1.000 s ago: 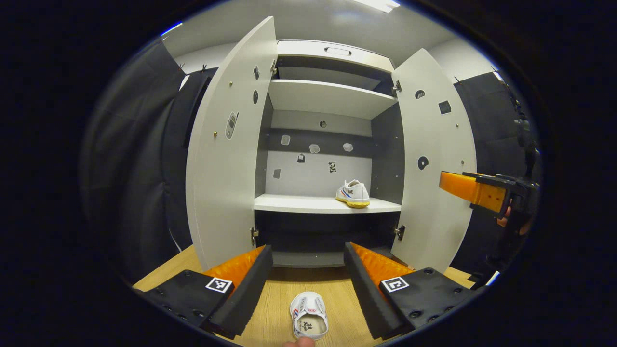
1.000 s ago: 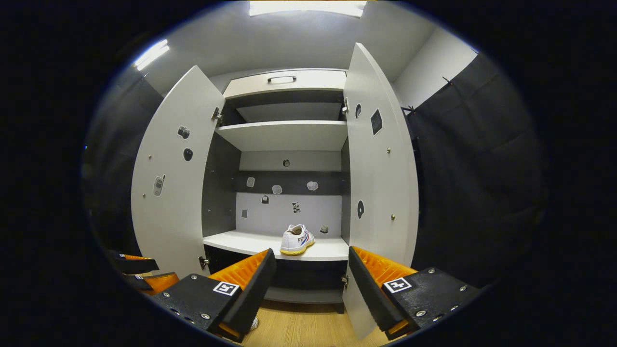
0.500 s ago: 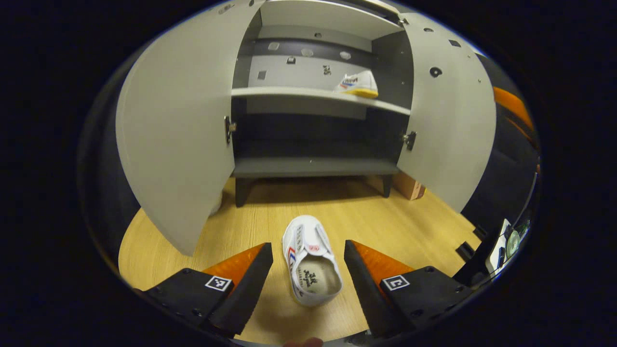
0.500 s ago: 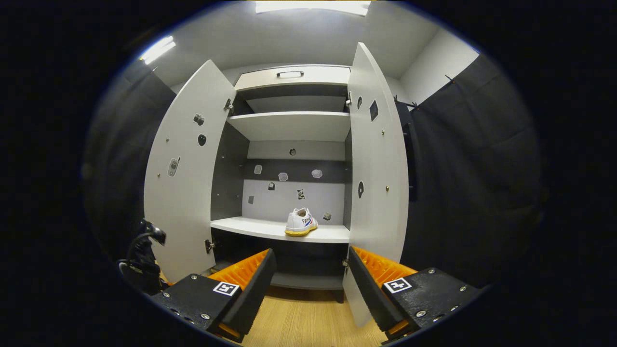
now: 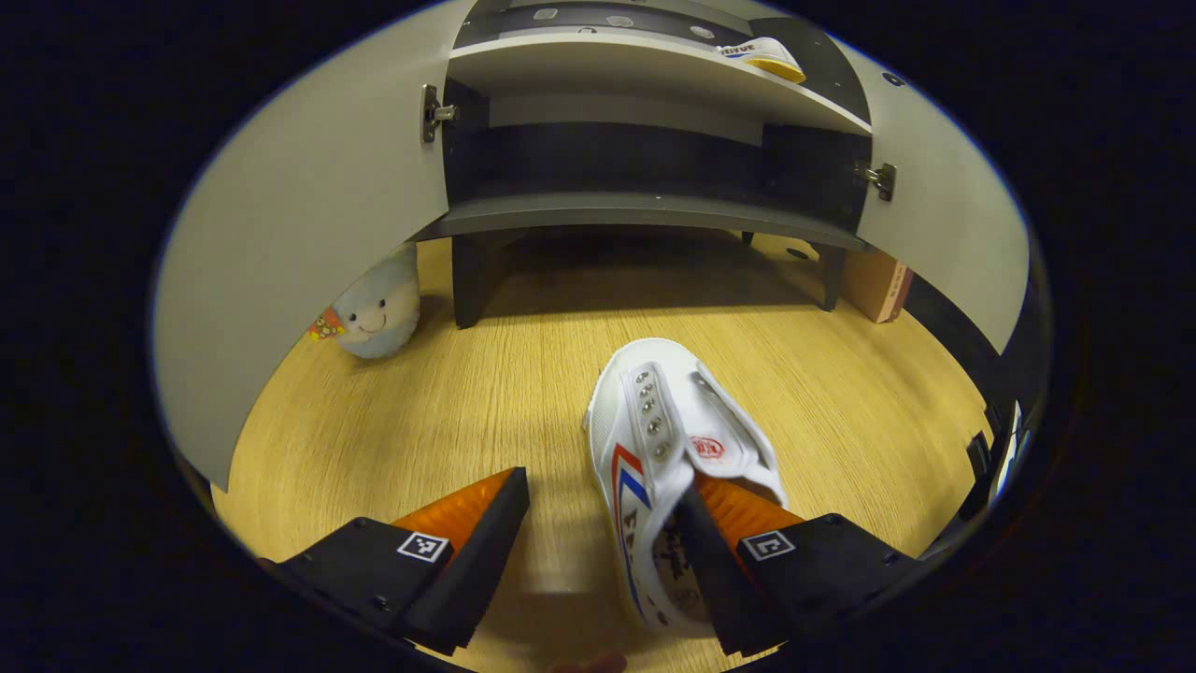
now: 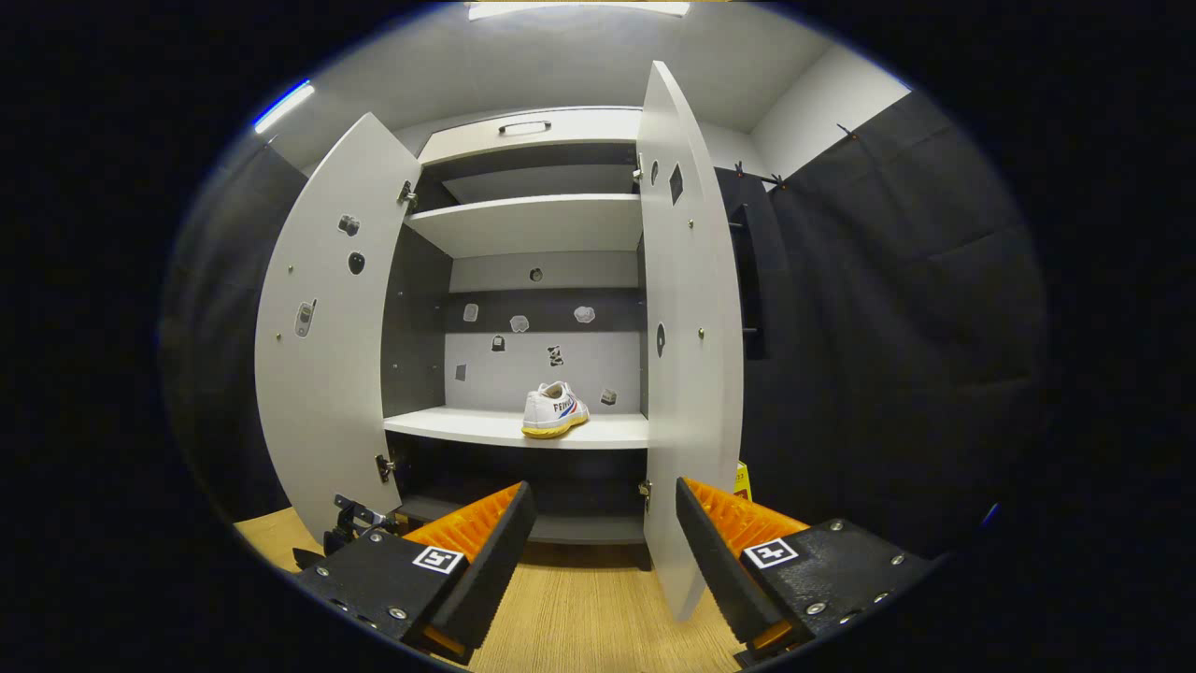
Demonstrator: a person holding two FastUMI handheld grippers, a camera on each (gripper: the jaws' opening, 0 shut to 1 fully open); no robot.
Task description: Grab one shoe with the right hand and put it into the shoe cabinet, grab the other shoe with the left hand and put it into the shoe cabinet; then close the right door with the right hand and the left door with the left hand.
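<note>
In the left gripper view a white shoe (image 5: 668, 430) with red and blue stripes lies on the wooden floor (image 5: 448, 411), toe toward the shoe cabinet (image 5: 645, 210). My left gripper (image 5: 603, 542) is open and low over it; its right finger (image 5: 724, 519) reaches into the shoe's opening, its left finger stands beside the shoe. The other white shoe (image 6: 553, 411) stands on the cabinet's middle shelf (image 6: 505, 428) in the right gripper view, also the shoe (image 5: 761, 54) at the top. My right gripper (image 6: 598, 551) is open and empty, facing the cabinet between both open doors (image 6: 691, 308).
A pale blue plush toy (image 5: 374, 308) sits on the floor under the left door (image 5: 299, 215). A brown box (image 5: 878, 280) stands by the cabinet's right leg. The right door's edge hangs just ahead of my right gripper.
My left gripper has dropped toward the floor and closed in on the shoe, its right finger now inside the opening. The right gripper has drifted back slightly, still open.
</note>
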